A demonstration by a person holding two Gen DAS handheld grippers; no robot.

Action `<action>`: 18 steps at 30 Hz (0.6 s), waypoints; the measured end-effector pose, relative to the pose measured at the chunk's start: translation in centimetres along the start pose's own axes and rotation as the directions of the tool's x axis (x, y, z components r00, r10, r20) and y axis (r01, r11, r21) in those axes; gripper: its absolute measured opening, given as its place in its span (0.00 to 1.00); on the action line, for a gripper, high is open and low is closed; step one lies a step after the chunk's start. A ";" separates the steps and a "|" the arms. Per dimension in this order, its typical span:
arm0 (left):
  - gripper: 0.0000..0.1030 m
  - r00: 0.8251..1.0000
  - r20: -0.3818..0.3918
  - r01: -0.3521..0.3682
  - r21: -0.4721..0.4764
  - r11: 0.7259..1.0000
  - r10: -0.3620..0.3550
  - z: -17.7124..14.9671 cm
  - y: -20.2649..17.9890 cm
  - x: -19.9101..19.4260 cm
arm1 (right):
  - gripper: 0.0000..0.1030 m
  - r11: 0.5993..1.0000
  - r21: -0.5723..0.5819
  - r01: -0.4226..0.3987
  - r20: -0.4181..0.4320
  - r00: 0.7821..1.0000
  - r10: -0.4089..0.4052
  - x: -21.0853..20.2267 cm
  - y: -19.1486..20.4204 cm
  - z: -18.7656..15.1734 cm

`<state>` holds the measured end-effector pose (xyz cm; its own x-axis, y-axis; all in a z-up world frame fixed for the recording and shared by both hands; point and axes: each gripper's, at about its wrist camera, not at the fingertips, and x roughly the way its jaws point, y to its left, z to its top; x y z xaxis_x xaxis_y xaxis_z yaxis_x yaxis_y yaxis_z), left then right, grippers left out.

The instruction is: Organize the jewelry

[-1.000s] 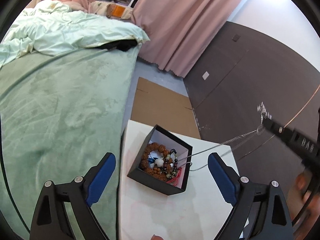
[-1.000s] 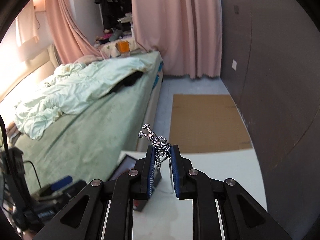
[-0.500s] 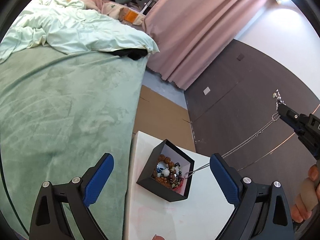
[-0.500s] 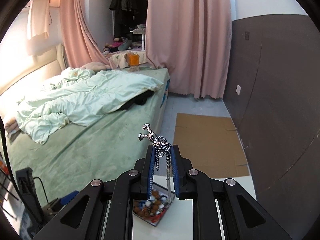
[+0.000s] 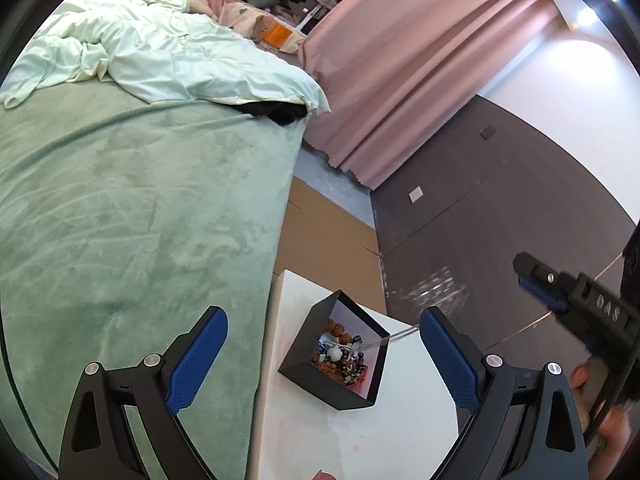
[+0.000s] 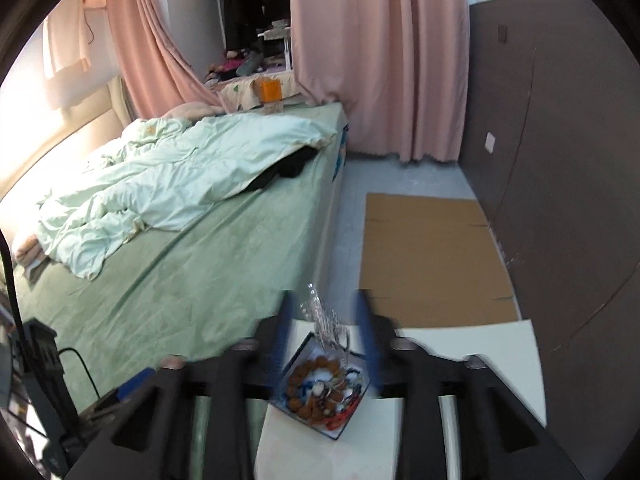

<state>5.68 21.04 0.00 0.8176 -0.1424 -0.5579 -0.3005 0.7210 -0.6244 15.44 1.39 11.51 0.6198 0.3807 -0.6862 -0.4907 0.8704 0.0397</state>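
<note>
The silver chain necklace (image 6: 326,326) is a shaky blur in the air, right above the black jewelry box (image 5: 340,354). One end of the chain looks like it already lies over the box's far edge, with the rest blurred in the air beside the box. The right gripper (image 6: 324,316) has its blue fingers (image 6: 362,312) apart, with the chain in the gap between them and not pinched, so I think the chain is being dropped into the box. The box sits open on the white tabletop (image 5: 360,440), near the side by the bed, so things can fall straight in. Inside it are a ring of brown beads (image 6: 310,376), some small dark and white beads, and something red in one corner. The left gripper (image 5: 320,360) hangs in front of the box with its blue fingers (image 5: 200,356) wide apart and nothing in them. It seems to be just waiting. The green bed (image 5: 140,220) is just beside the tabletop, with a pale crumpled blanket (image 5: 168,56) on it. A flat piece of cardboard (image 6: 432,256) lies on the floor past the tabletop, and pink curtains (image 6: 380,60) hang behind it all.
</note>
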 end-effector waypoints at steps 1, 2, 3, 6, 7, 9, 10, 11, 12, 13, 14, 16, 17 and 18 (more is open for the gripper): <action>0.94 1.000 0.000 0.001 -0.004 1.000 -0.001 0.0 0.1 0.0 | 0.51 1.000 0.000 0.001 0.006 1.000 -0.001 -0.1 -0.2 -0.2; 0.94 1.000 -0.001 0.001 -0.006 1.000 -0.001 -0.1 0.1 0.0 | 0.51 1.000 0.004 -0.001 0.006 1.000 0.001 -0.1 -0.4 -0.4; 0.94 1.000 -0.004 -0.001 -0.006 1.000 0.001 -0.1 0.0 0.1 | 0.51 1.000 0.017 -0.008 0.001 1.000 0.008 -0.1 -0.9 -0.6; 0.94 1.000 -0.015 -0.005 0.015 1.000 0.005 -0.3 -0.5 0.4 | 0.51 0.997 0.067 -0.025 -0.006 1.000 0.025 -0.3 -2.7 -1.4; 0.94 1.000 -0.017 -0.006 0.023 1.000 0.006 -0.4 -0.7 0.6 | 0.51 0.996 0.082 -0.024 -0.007 1.000 0.025 -0.3 -3.5 -1.8; 0.94 1.000 -0.020 -0.010 0.041 0.999 0.011 -0.7 -1.3 0.9 | 0.51 0.995 0.102 -0.024 -0.012 1.000 0.025 -0.4 -4.6 -2.6; 0.94 1.000 -0.021 -0.017 0.052 0.998 0.018 -0.9 -1.6 1.0 | 0.51 0.993 0.113 -0.025 -0.017 0.999 0.027 -0.4 -5.2 -3.0; 0.94 1.000 -0.021 -0.019 0.062 0.998 0.021 -1.0 -1.9 1.1 | 0.51 0.992 0.126 -0.027 -0.023 0.999 0.030 -0.4 -5.8 -3.5; 0.94 0.999 -0.022 -0.023 0.075 0.997 0.024 -1.2 -2.2 1.3 | 0.51 0.990 0.139 -0.029 -0.030 0.999 0.033 -0.4 -6.4 -4.0; 0.94 0.999 -0.023 -0.027 0.084 0.996 0.029 -1.4 -2.5 1.4 | 0.51 0.988 0.152 -0.028 -0.035 0.999 0.034 -0.5 -7.1 -4.7; 0.94 0.999 -0.023 -0.032 0.094 0.995 0.034 -1.7 -2.8 1.4 | 0.51 0.986 0.162 -0.028 -0.036 0.999 0.034 -0.6 -7.6 -5.1; 0.94 0.999 -0.022 -0.038 0.125 0.991 0.041 -2.2 -3.6 1.6 | 0.52 0.983 0.181 -0.034 -0.033 0.999 0.040 -1.0 -8.6 -6.0; 0.94 0.999 -0.023 -0.041 0.142 0.989 0.044 -2.5 -4.1 1.7 | 0.53 0.980 0.195 -0.040 -0.033 0.998 0.047 -1.2 -9.1 -6.5; 0.94 0.999 -0.021 -0.040 0.161 0.986 0.044 -2.7 -4.6 1.7 | 0.60 0.977 0.210 -0.046 -0.031 0.998 0.054 -1.4 -9.8 -7.2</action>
<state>7.12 15.65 0.46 0.7930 -0.1245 -0.5964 -0.2502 0.8260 -0.5051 14.95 -9.89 6.91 0.5733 0.4172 -0.7052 -0.3792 0.8980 0.2231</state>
